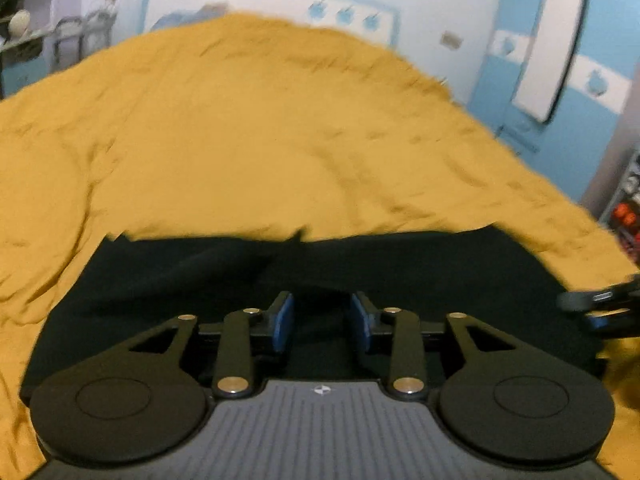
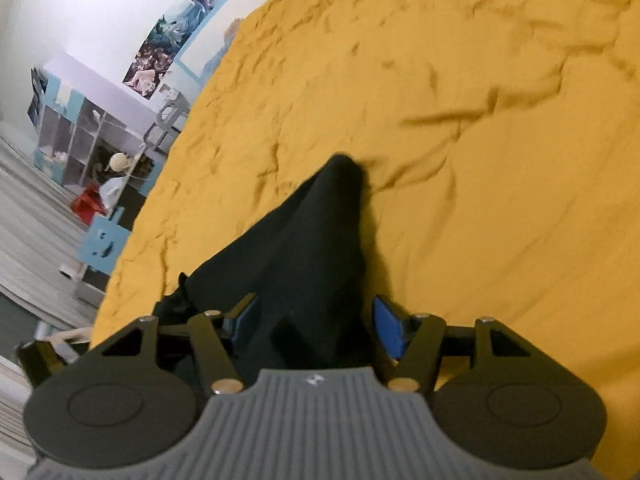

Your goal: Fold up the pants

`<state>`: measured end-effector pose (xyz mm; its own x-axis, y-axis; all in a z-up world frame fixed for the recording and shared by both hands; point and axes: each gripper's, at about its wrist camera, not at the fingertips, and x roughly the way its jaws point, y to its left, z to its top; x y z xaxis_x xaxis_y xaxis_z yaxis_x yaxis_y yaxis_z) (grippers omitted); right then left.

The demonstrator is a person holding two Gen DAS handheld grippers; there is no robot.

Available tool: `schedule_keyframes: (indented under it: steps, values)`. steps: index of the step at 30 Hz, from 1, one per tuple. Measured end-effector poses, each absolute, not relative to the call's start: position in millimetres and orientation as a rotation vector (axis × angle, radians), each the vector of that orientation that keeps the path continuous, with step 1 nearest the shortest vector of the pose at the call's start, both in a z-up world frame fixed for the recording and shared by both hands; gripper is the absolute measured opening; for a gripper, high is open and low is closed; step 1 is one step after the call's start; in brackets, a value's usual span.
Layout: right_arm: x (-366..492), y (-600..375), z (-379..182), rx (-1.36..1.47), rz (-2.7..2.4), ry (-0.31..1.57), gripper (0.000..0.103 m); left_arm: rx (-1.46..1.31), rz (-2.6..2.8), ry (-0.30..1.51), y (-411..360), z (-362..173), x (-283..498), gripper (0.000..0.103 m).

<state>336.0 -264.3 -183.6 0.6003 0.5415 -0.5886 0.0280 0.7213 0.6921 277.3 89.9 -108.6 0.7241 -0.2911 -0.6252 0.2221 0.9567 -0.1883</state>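
Lying across the mustard-yellow bed cover (image 1: 248, 128), the black pants (image 1: 360, 268) are spreading as a dark, flattish band directly beneath the left gripper (image 1: 322, 322), with one straight edge running side to side just beyond its fingers. The left fingers (image 1: 283, 320) are standing a moderate gap apart with nothing between them, hovering over or resting close to the cloth; whether they are touching it is not clear. In the right wrist view the pants (image 2: 320, 248) are tapering away to a blunt point on the bed cover (image 2: 500, 200), and the right gripper (image 2: 316, 326) is sitting with its fingers (image 2: 387, 328) spread wide, straddling the raised ridge of fabric without pinching it. The right gripper (image 1: 600, 308) is also showing at the edge of the left view, near the end of the cloth.

Judging from this, a fold is being set up rather than carried: both grippers are positioned at the garment, neither gripping. The next move is probably calling for each set of fingers to close on an edge or corner, taking all layers together, so that the cloth can be lifted evenly and laid over itself.
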Motion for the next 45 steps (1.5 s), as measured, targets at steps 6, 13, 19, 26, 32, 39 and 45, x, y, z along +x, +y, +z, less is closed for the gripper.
schedule_keyframes:
  steps: [6, 13, 19, 26, 32, 39, 45]
  values:
    - [336.2, -260.4, -190.2, 0.793, 0.335, 0.893, 0.011, 0.022, -0.414, 0.73, 32.6, -118.1, 256.3, 0.046]
    - [334.7, -237.5, -147.6, 0.755, 0.404, 0.821, 0.007, 0.067, -0.362, 0.849, 7.7, -140.4, 268.5, 0.044]
    - [335.0, -227.1, -126.4, 0.599, 0.333, 0.842, 0.007, 0.006, -0.354, 0.714, 42.1, -104.8, 252.7, 0.046]
    - [335.6, -240.9, -156.0, 0.634, 0.28, 0.91, 0.018, -0.302, -0.012, 0.67, 175.5, -91.3, 243.9, 0.081]
    - [337.3, -231.4, -157.6, 0.581, 0.276, 0.907, 0.021, -0.544, 0.207, 0.656, 243.5, -116.8, 231.6, 0.081]
    - [335.3, -231.2, -151.8, 0.568, 0.25, 0.874, 0.021, -0.732, 0.061, 0.778, 258.8, -153.7, 269.8, 0.074]
    - [324.5, -216.8, -131.4, 0.404, 0.177, 0.774, 0.021, -0.843, 0.069, 0.798, 262.0, -153.8, 274.8, 0.013]
